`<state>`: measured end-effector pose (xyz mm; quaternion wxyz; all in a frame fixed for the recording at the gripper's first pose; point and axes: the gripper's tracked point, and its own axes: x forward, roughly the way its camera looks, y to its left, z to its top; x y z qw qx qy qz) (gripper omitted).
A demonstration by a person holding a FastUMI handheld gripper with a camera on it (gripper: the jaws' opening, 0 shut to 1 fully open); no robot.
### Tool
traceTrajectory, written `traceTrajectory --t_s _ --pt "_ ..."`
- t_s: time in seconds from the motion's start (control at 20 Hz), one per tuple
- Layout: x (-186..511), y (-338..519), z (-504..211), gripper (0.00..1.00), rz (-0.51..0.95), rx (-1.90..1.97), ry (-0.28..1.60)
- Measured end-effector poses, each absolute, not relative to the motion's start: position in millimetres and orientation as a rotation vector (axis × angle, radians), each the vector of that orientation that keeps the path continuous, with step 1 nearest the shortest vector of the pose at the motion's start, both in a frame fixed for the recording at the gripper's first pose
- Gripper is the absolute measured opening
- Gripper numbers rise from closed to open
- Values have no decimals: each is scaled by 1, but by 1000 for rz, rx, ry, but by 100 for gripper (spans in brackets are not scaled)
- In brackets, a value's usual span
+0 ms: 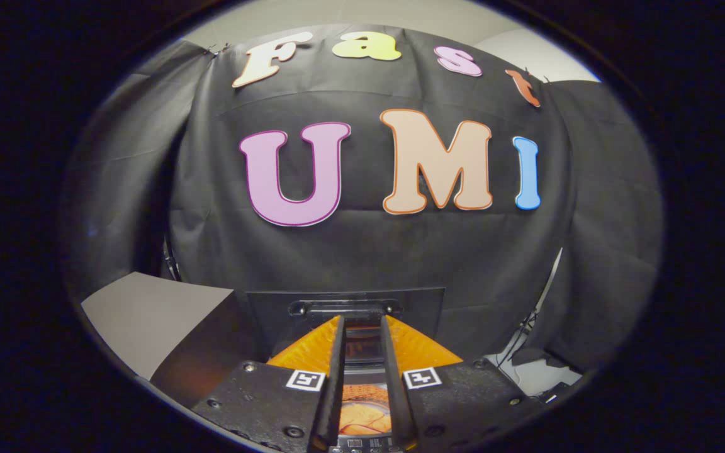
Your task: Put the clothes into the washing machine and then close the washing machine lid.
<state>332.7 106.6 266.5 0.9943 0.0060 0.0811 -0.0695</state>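
Though the view is cramped, the tongs [362, 371] at lower centre stand narrowly apart, pinching nothing I can make out. Between and beneath them lies the washing machine lid [422, 349], orange and translucent, apparently down, clothes [362, 415] dimly visible beneath. The closing step looks nearly finished; next, press it fully shut. The machine's body is cut off.

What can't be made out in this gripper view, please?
- Lid: its lower part sits behind the fingers.
- Patch in the gap between the fingers: perhaps cloth, but too little shows.
- Gripper: fingers nearly together at the lid's handle; whether they press on anything is unclear.
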Motion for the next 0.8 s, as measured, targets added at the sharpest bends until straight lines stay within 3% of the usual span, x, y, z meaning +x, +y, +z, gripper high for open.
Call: traceTrajectory --t_s 0.7,0.8 --pt "269 63 276 40 -134 130 9" --pt "258 54 274 49 -141 127 -4"
